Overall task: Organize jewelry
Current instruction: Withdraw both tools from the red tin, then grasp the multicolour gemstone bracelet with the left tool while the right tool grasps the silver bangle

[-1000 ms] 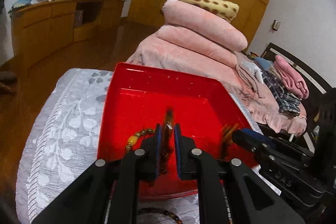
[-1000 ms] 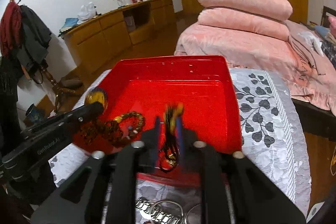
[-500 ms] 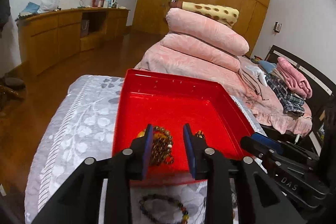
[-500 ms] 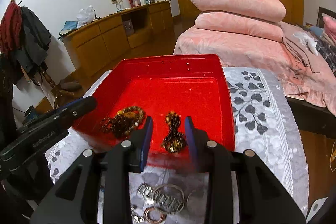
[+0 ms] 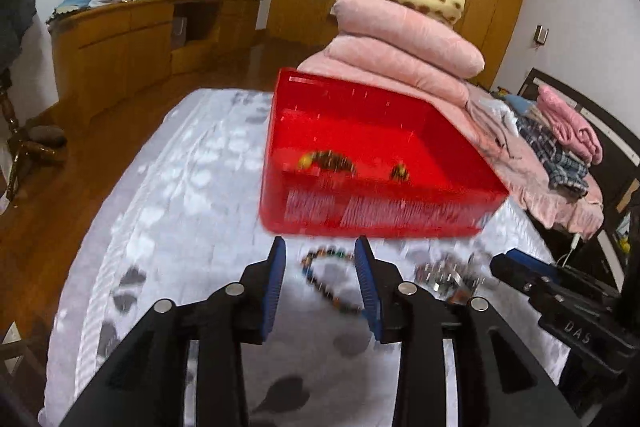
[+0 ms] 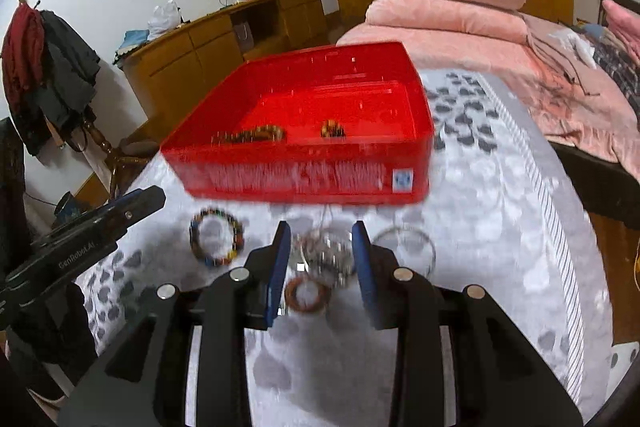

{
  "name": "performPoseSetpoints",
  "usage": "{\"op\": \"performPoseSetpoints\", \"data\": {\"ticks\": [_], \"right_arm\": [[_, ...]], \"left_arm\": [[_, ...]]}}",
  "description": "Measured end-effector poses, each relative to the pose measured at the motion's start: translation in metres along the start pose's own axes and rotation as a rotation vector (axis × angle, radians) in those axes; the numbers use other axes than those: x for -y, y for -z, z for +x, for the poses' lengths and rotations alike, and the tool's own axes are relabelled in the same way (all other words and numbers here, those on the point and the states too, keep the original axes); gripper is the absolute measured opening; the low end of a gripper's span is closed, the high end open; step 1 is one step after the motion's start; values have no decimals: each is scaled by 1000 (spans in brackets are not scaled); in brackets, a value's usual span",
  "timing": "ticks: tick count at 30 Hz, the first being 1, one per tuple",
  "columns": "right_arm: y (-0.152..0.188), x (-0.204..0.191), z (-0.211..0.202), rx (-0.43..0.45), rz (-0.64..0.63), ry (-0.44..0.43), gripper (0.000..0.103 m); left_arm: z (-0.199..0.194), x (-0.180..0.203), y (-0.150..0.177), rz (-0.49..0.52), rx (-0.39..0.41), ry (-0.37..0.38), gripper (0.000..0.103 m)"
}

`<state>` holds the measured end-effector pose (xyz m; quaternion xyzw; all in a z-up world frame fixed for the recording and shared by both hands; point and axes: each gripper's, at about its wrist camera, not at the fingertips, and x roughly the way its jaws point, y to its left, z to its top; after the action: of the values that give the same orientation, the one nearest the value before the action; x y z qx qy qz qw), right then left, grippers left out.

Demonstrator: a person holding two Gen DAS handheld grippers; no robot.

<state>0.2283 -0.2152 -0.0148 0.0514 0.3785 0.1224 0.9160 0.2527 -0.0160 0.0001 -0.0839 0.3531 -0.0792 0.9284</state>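
claws, left [image 5: 320,267] and right [image 6: 320,251], both apart and bare over bracelets [image 6: 218,237] before red tray [image 6: 304,179]

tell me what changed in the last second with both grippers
Both grippers let go. A second ago each was shut on a bead bracelet over the red tray; those two bracelets now lie in it. The left gripper and right gripper opened and drew back toward the jewelry left on the cloth: the colored bracelet and the metal bangles. The tray stayed put.
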Motion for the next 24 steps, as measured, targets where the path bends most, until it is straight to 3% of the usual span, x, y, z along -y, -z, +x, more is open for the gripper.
{"op": "performPoseSetpoints", "data": {"ticks": [13, 24], "right_arm": [[46, 3, 0, -78, 10, 5, 33], [26, 23, 11, -81, 53, 43, 34]], "left_arm": [[-1, 2, 41, 19, -83, -8, 40], [20, 1, 27, -13, -139, 11, 40]]}}
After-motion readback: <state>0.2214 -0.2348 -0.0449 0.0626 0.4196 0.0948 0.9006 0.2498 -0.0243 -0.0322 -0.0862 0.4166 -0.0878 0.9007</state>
